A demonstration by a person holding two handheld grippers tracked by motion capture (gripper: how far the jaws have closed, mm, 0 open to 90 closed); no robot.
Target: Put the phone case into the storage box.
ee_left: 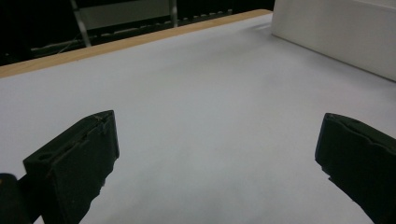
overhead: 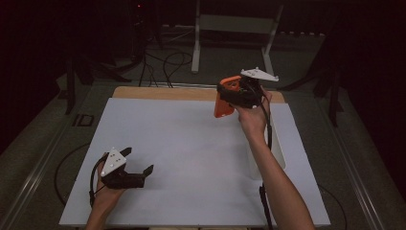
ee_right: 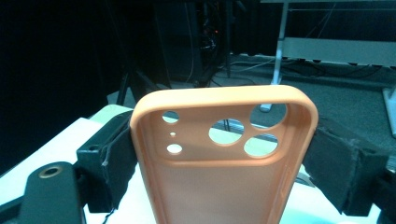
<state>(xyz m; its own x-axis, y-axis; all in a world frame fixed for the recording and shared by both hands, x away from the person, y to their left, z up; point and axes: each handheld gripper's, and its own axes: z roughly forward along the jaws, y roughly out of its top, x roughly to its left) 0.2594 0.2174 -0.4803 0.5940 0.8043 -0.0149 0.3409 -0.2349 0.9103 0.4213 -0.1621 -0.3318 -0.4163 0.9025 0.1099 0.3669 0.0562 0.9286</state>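
Note:
An orange phone case is held up in the air above the far right part of the white table sheet. My right gripper is shut on it across its width. In the right gripper view the case shows its hollow inside and several camera holes, with a black pad pressing on each long side. My left gripper rests low over the near left of the sheet, jaws wide open and nothing between them. In the left gripper view its black fingertips frame bare white sheet.
A white box stands on the right side of the table, under my right forearm; its wall shows at the top right of the left gripper view. A wooden table edge runs along the far side. Stands and cables lie on the floor beyond.

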